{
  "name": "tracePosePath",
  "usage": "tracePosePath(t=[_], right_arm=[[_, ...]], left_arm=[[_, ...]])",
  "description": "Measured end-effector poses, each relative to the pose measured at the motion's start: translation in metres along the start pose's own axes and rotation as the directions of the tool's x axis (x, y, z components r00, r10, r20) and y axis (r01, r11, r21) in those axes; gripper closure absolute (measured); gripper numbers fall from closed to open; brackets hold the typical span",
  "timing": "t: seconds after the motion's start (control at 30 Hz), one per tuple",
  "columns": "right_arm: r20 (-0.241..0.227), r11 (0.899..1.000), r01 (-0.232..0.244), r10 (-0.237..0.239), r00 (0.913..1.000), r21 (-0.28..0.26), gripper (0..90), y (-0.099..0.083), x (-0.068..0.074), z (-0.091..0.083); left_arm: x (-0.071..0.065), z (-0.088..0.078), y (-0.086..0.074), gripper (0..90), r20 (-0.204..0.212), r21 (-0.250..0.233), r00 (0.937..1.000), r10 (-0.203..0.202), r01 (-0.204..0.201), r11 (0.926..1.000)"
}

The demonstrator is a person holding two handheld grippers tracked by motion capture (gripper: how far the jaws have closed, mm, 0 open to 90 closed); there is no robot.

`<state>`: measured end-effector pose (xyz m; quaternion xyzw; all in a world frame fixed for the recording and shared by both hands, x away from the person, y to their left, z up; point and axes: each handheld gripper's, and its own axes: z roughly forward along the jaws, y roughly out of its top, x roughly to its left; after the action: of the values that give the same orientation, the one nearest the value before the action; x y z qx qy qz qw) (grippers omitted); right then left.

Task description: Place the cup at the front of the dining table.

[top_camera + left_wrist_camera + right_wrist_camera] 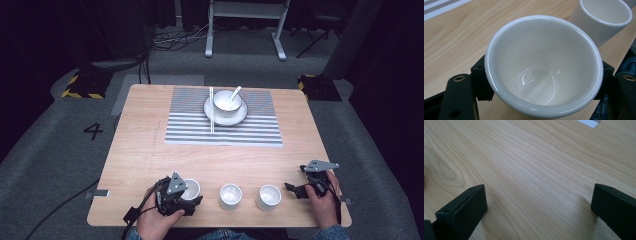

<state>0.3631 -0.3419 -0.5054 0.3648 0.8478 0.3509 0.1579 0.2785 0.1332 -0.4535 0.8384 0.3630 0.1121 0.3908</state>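
My left gripper [190, 194] is shut on a white cup [192, 188] at the near left of the wooden table [150, 150]. In the left gripper view the black jaws press on both sides of that cup [544, 62], which is empty and upright. My right gripper [296, 189] is near the table's front right corner. In the right gripper view it [539, 200] stands open over bare wood, with nothing between its jaws.
Two more white cups [230, 196] [269, 197] stand in a row along the front edge; one of them [601, 17] is right beside the held cup. Farther back a striped placemat [222, 132] carries a plate [241, 116], a bowl [227, 100] with a spoon [235, 92], and chopsticks [211, 112].
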Motion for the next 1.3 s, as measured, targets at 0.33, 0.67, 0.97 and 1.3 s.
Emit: tracePosePath(t=[0.33, 0.67, 0.97, 1.3], right_arm=[[0.0, 1.0, 0.0, 0.0, 1.0, 0.0, 0.5, 0.0, 0.0, 0.0], [0.0, 1.0, 0.0, 0.0, 1.0, 0.0, 0.5, 0.0, 0.0, 0.0], [0.002, 1.0, -0.007, 0.007, 1.0, 0.002, 0.4, 0.0, 0.0, 0.0], [0.005, 1.0, -0.01, 0.01, 0.9999, 0.001, 0.4, 0.0, 0.001, 0.0]], left_arm=[[0.013, -0.015, 0.022, 26.6, -0.011, -0.038, 0.9999, -0.001, 0.001, 0.9993], [0.028, -0.021, 0.046, 26.6, -0.013, -0.053, 0.9998, 0.016, -0.016, 0.9985], [0.043, -0.022, 0.066, 26.6, -0.021, -0.067, 0.9998, -0.005, 0.004, 0.9977], [0.061, -0.022, 0.089, 26.6, -0.055, -0.105, 0.9983, -0.016, 0.01, 0.9944]])
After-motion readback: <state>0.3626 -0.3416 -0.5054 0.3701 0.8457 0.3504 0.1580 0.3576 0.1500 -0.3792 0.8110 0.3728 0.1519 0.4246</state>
